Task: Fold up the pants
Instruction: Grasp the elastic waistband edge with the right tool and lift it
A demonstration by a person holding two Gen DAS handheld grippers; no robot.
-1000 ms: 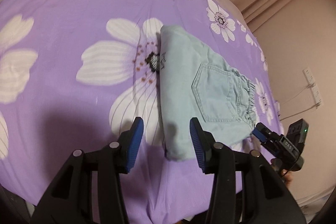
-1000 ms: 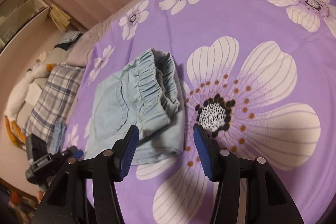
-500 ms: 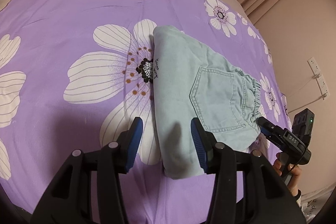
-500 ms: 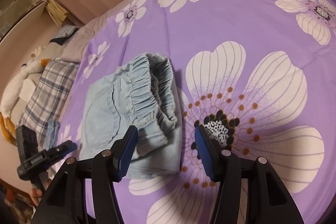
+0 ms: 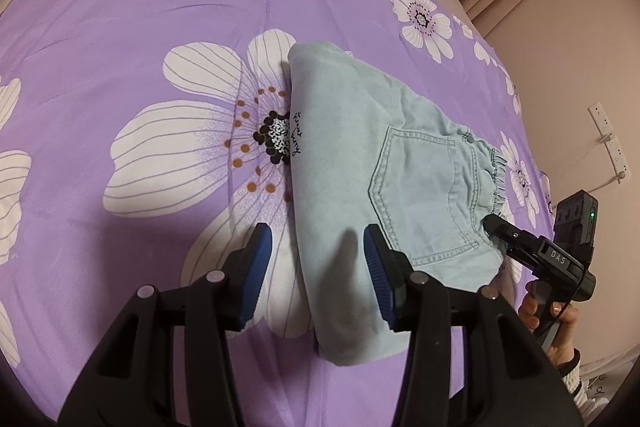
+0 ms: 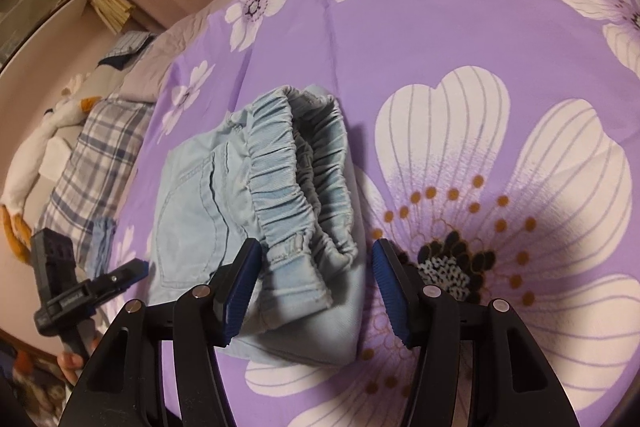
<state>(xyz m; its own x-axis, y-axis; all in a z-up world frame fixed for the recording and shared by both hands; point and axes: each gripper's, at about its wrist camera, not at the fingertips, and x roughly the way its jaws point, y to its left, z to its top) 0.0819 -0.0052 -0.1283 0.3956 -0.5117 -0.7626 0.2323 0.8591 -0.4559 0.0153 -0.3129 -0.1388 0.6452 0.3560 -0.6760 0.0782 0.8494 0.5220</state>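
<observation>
Light blue pants (image 5: pixel 360 155) lie folded in a compact stack on the purple flowered bedspread (image 5: pixel 120 27). A back pocket (image 5: pixel 420 187) faces up. My left gripper (image 5: pixel 318 267) hovers open over the folded edge nearest it, its pads clear of the cloth. In the right wrist view the pants (image 6: pixel 192 211) show their gathered elastic waistband (image 6: pixel 280 179). My right gripper (image 6: pixel 316 283) is open just in front of that waistband, nothing pressed between its pads. Each gripper also shows in the other's view: the right gripper (image 5: pixel 496 227) by the waistband, the left gripper (image 6: pixel 132 269) at the far side.
A plaid pillow (image 6: pixel 96 163) and a plush toy (image 6: pixel 36 155) lie beyond the pants at the bed's head. A wall with sockets (image 5: pixel 608 143) runs along the bed's right side. A hand (image 5: pixel 560 323) grips the right tool near the bed's edge.
Both grippers have moved in toward the pants, which now fill more of each view. The jaws stand about as wide as before.
</observation>
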